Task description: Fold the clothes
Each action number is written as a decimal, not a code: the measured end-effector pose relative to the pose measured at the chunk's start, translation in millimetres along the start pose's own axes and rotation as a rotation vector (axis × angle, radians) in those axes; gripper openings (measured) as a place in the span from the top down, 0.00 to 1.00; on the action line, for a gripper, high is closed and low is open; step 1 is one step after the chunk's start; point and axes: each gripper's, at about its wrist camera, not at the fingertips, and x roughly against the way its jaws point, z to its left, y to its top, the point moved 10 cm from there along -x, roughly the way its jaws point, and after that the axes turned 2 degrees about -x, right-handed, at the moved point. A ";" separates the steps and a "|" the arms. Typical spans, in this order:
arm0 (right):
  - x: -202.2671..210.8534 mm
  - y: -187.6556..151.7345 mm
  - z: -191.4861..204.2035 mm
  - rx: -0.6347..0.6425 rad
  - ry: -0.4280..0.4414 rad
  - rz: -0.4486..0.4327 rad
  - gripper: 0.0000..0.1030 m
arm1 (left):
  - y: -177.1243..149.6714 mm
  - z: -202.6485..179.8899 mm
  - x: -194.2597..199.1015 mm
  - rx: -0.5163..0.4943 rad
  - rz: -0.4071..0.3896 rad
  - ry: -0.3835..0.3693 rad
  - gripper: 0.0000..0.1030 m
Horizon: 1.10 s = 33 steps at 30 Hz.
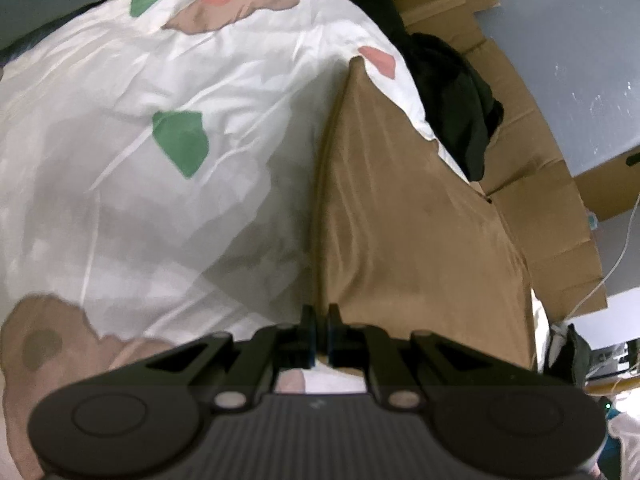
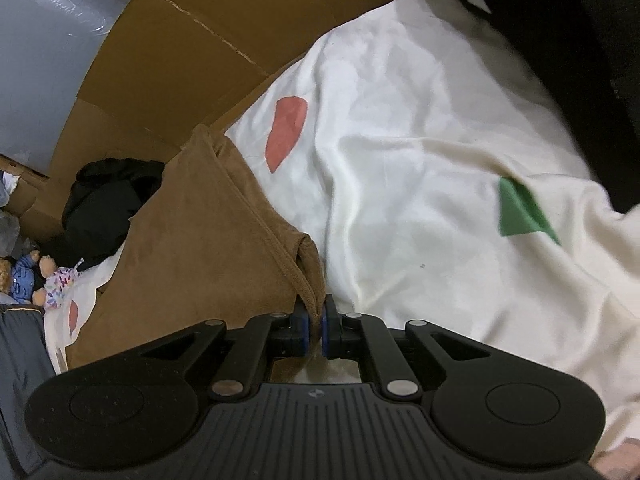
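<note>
A brown garment (image 1: pixel 400 216) hangs stretched above a white bedsheet (image 1: pixel 120 120) printed with green, pink and tan patches. My left gripper (image 1: pixel 320 312) is shut on the garment's near edge, and the cloth runs away from it to a raised corner. In the right wrist view my right gripper (image 2: pixel 314 312) is shut on a hemmed corner of the same brown garment (image 2: pixel 192 248). From there the hem runs up and to the left over the white bedsheet (image 2: pixel 420 160).
Flattened cardboard boxes (image 1: pixel 532 184) line the bed's side, with a black garment (image 1: pixel 452 92) lying on them. The cardboard (image 2: pixel 168 60), the black garment (image 2: pixel 108 204) and some small dolls (image 2: pixel 36 276) appear at the left of the right wrist view. A dark curved object (image 2: pixel 592 60) crosses the upper right.
</note>
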 end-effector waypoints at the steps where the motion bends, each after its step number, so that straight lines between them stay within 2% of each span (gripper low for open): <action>1: 1.6 -0.8 -0.9 0.000 -0.003 0.001 0.95 | -3.3 0.6 1.3 0.003 0.002 -0.002 0.95; 10: 23.8 -15.3 -16.8 0.027 -0.018 0.009 0.95 | -35.5 7.0 10.6 0.001 0.034 0.010 0.95; 33: 54.4 -43.6 -58.4 0.019 -0.046 0.035 0.95 | -87.1 22.0 23.1 0.049 0.088 -0.006 0.95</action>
